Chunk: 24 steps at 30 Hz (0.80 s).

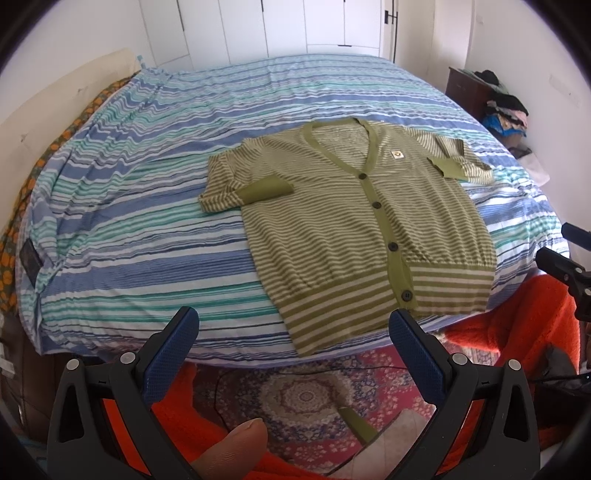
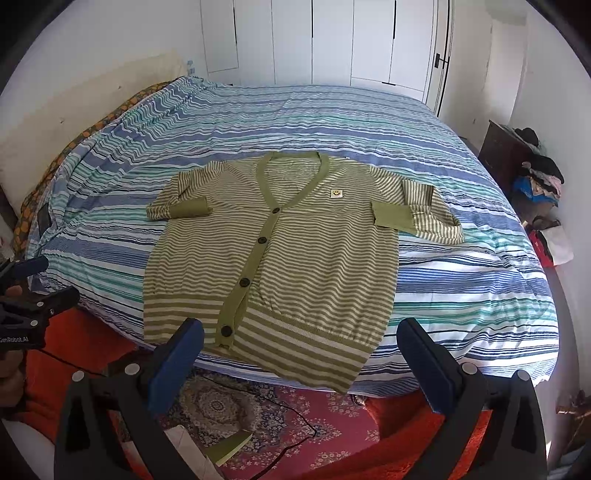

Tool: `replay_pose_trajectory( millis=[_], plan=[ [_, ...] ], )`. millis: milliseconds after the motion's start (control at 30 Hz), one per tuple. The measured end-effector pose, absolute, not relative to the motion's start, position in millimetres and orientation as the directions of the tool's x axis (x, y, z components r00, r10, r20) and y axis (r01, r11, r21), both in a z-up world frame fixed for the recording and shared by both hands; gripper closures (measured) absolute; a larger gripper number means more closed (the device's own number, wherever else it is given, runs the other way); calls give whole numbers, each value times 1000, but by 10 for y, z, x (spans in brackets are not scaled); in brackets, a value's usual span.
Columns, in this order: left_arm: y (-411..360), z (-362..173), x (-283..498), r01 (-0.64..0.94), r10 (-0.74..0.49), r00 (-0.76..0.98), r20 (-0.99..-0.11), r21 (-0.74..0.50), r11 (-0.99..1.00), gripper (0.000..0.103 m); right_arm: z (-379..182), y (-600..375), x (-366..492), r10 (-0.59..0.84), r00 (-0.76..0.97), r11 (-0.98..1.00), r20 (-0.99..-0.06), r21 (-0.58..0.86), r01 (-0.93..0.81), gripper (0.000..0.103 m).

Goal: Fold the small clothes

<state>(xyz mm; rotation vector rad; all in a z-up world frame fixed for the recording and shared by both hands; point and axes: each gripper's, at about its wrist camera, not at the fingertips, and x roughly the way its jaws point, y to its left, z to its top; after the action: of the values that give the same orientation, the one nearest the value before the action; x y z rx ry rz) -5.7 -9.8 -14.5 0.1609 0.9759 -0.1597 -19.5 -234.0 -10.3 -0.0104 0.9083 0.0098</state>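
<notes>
Cardigan (image 2: pixel 273 254) flat on bed (image 2: pixel 461 288), beyond both tools

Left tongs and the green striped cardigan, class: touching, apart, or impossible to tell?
Apart. In the left wrist view the left tongs stand open short of the bed, holding nothing, and striped bedsheet shows between their fingertips and the cardigan.

A bed covered by a blue, teal and white striped sheet (image 1: pixel 147 229) (image 2: pixel 443 280) fills the centre of both frames. White wardrobe doors (image 1: pixel 280 26) (image 2: pixel 332 40) are seen along the top. A dark wooden cabinet piled with clothes (image 1: pixel 466 90) (image 2: pixel 498 155) stands at the right edge, and a red patterned rug (image 1: pixel 306 398) (image 2: pixel 295 417) lies at the bottom.
</notes>
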Motion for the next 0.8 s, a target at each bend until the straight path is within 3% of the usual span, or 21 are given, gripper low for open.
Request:
replay_pose_trajectory(
  millis=[300, 400, 467, 500, 567, 633, 800],
  plan=[
    [-248, -142, -45, 230, -48, 553, -832, 97, 968, 1, -197, -2420, -215, 52, 601, 998, -797, 52, -18, 0],
    [-254, -160, -27, 233, -50, 544, -838, 94, 968, 1, -175, -2625, -23, 127, 626, 992, -769, 94, -86, 0],
    [-261, -169, -17, 235, -50, 539, -841, 93, 968, 1, -282, -2878, 309, 83, 647, 995, -758, 26, -96, 2],
    [-265, -171, -16, 234, -49, 537, -842, 93, 968, 1, -404, -3018, 546, 27, 641, 996, -767, -33, -81, 6],
    [-266, -168, -20, 226, -42, 534, -844, 95, 969, 1, -710, -3271, 1076, -42, 604, 989, -796, -119, -89, 52],
    [-241, -152, -24, 207, -28, 533, -846, 98, 973, 1, -1049, -3428, 1575, -80, 557, 974, -827, -184, -133, 58],
    [-132, -170, 20, 141, 22, 513, -858, 110, 984, 1, -1669, -3604, 2424, -84, 485, 961, -871, -200, -193, 58]
  ],
)
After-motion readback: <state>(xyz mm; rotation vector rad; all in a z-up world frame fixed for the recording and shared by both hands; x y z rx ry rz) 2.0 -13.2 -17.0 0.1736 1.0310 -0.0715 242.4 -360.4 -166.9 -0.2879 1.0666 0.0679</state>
